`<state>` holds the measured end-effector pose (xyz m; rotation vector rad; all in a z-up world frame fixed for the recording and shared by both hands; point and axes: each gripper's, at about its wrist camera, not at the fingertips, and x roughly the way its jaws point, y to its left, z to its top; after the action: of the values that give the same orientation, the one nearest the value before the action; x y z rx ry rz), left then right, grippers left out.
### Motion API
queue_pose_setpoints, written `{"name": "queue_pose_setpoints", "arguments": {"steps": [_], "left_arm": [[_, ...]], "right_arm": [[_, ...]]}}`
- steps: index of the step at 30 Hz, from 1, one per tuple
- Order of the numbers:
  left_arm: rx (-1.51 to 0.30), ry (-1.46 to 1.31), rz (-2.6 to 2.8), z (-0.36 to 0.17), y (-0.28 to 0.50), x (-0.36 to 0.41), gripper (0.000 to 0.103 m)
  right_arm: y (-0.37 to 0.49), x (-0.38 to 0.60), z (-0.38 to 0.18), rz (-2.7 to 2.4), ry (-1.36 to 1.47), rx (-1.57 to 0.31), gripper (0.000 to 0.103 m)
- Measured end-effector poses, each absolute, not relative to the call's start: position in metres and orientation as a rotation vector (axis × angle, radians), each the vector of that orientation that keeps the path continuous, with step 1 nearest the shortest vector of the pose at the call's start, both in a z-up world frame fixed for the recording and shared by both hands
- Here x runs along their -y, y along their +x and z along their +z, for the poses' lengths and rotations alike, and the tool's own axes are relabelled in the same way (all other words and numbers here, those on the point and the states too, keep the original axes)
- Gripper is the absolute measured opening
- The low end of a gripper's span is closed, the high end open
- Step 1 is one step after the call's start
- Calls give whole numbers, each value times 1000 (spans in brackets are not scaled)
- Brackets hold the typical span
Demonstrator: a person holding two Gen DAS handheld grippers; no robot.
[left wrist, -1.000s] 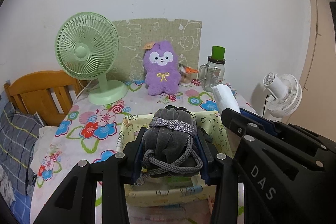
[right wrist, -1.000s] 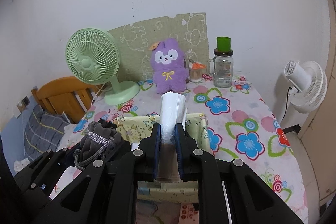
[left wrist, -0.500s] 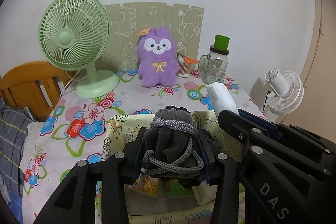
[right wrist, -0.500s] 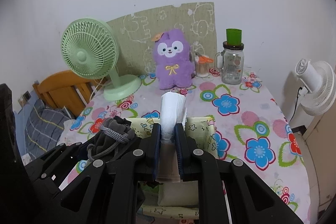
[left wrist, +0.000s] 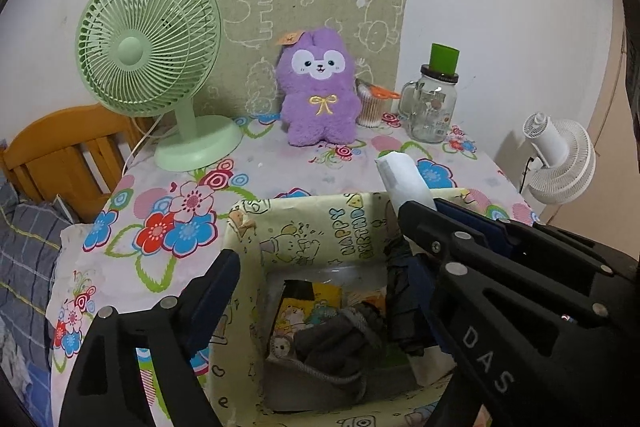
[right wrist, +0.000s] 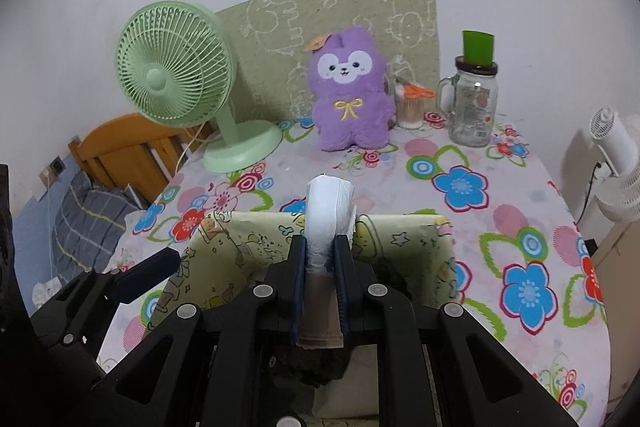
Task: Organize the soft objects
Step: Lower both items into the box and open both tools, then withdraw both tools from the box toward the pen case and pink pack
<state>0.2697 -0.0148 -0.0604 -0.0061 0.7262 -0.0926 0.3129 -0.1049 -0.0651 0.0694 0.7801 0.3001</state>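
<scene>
Looking down over a table [right wrist: 472,227] spread with a bright flower-print cloth, I see a mint-green desk fan [left wrist: 148,43] at the back left, a purple plush rabbit [left wrist: 318,95] upright against a board, and a glass jar with a green lid [left wrist: 434,103] to its right.

Nearer to me sits a yellow fabric storage box [left wrist: 316,227] printed with cartoon animals and "Happy Birthday". Inside it, low down, lies a grey drawstring pouch [left wrist: 336,343] among a few picture cards.

My left gripper [left wrist: 316,291] hangs over the box mouth; its jaws have just been opening and now stand wide, with nothing pressed between them, the pouch resting loose below.

My right gripper [right wrist: 320,263] is clamped tight on a white rolled soft item [right wrist: 328,211], possibly a diaper or folded cloth, which sticks up past the fingertips above the box's far rim.

Risks as I judge them: the two grippers sit very close and could knock together. The roll is pinched near one end, so it may unfurl or tip outside the box when let go. The box walls are floppy and a nudge could fold them inward.
</scene>
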Motion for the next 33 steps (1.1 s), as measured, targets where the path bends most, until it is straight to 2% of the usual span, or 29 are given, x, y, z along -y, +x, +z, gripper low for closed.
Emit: {"name": "queue_pose_setpoints", "arguments": {"steps": [4, 7, 8, 9, 11, 12, 20, 24, 33], "left_arm": [[-741, -8, -85, -64, 273, 12, 88], [-750, -1, -86, -67, 273, 12, 88], [-750, 1, -86, -67, 273, 12, 88], [-750, 1, -87, -67, 273, 12, 88], [-745, 0, -86, -66, 272, 12, 90], [-742, -1, -86, -65, 271, 12, 90], [-726, 15, -77, -59, 261, 14, 94], [-709, 16, -80, -53, 253, 16, 97], [-669, 15, -90, -40, 231, 21, 99]], "right_arm": [[317, 101, -69, 315, 57, -798, 17], [319, 99, -72, 315, 32, -807, 23], [319, 99, -72, 312, 31, -807, 32], [319, 100, -72, 311, 34, -806, 48], [317, 102, -72, 322, 63, -799, 69], [316, 103, -71, 322, 71, -795, 71], [305, 104, -66, 307, 68, -792, 73], [295, 109, -58, 294, 75, -768, 79], [270, 117, -40, 270, 72, -723, 86]]}}
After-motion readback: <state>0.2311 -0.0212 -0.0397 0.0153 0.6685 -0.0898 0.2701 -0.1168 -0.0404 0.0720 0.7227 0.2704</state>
